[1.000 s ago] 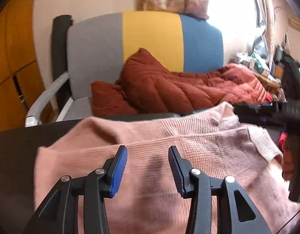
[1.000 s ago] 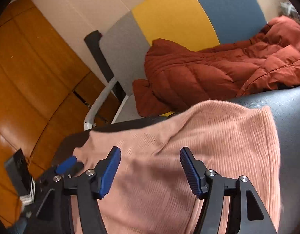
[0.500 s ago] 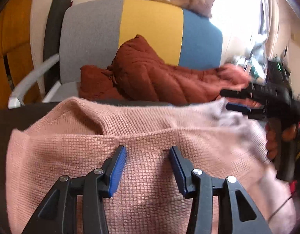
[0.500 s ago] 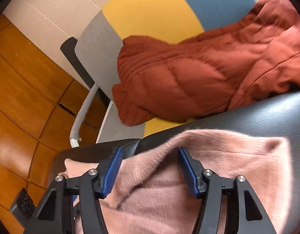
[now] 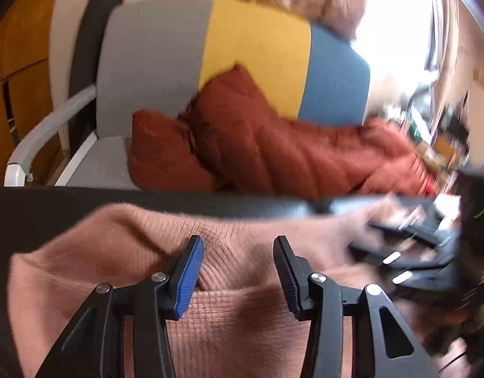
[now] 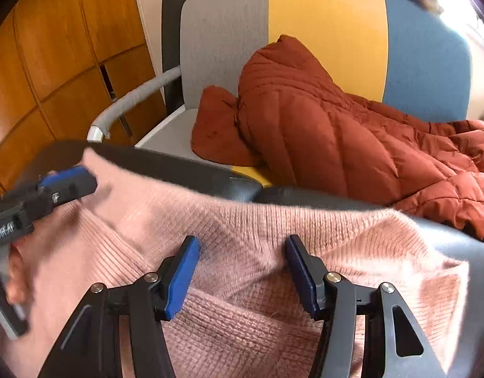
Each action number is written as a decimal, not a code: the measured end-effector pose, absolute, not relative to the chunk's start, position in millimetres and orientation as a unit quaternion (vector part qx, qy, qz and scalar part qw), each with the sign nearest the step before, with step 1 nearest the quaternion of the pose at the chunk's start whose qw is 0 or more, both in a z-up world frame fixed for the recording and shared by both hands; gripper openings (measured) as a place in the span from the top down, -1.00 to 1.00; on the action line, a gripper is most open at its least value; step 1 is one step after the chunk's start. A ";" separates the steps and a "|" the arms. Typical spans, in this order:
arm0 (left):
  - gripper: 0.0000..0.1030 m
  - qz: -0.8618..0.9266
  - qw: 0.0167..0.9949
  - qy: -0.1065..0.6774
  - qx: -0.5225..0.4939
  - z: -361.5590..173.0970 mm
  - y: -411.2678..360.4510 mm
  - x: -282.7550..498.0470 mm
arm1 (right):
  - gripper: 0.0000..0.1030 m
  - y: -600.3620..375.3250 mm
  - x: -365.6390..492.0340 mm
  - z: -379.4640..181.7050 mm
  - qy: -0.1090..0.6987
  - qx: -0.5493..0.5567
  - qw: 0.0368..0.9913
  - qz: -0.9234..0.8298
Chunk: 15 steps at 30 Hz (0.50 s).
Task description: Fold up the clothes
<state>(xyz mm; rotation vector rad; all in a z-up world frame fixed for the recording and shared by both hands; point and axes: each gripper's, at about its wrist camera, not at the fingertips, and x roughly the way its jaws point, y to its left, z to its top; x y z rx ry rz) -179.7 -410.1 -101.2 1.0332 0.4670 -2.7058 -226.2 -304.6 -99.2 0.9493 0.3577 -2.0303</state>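
Observation:
A pink knitted sweater [image 5: 248, 315] lies on the black table [image 5: 37, 211], its far edge bunched into a soft fold. My left gripper [image 5: 237, 242] is open, its blue pads on either side of that fold without pressing it. In the right wrist view the same sweater [image 6: 257, 321] fills the lower half. My right gripper [image 6: 242, 241] hovers over a ridge of knit near the far edge, and its jaws are closing with fabric between them, the pads not pressing. Each view shows the other gripper, blurred: the right gripper [image 5: 399, 252] and the left gripper [image 6: 65, 182], a hand [image 6: 15, 283] below it.
Behind the table stands a chair [image 5: 257, 47] with a grey, yellow and blue back. A rust-red quilted jacket [image 6: 336, 132] is heaped on its seat and reaches the table's far right edge. Wooden cabinet doors [image 6: 53, 47] are at the left, a bright window and clutter at the right.
Both grippers moved forward and lower to the sweater's far edge. The right gripper rolled and its jaws narrowed a little. The far fold now lies between the pads of each.

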 end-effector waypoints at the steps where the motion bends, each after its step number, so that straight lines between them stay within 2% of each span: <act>1: 0.09 -0.915 0.101 0.168 0.352 -105.0 -414.9 -181.5 | -0.13 -304.4 -227.1 -99.6 0.143 0.379 0.422 -0.811; 4: 0.09 -0.909 0.092 0.195 0.358 -116.6 -429.1 -186.8 | -0.13 -307.7 -231.1 -103.0 0.149 0.381 0.417 -0.812; 9: 0.08 -0.908 0.119 0.165 0.367 -116.0 -419.4 -191.0 | -0.13 -317.1 -228.8 -104.0 0.171 0.371 0.400 -0.820; 15: 0.04 -0.908 0.160 0.159 0.352 -81.2 -405.8 -150.8 | -0.17 -290.8 -217.9 -75.9 0.133 0.369 0.401 -0.828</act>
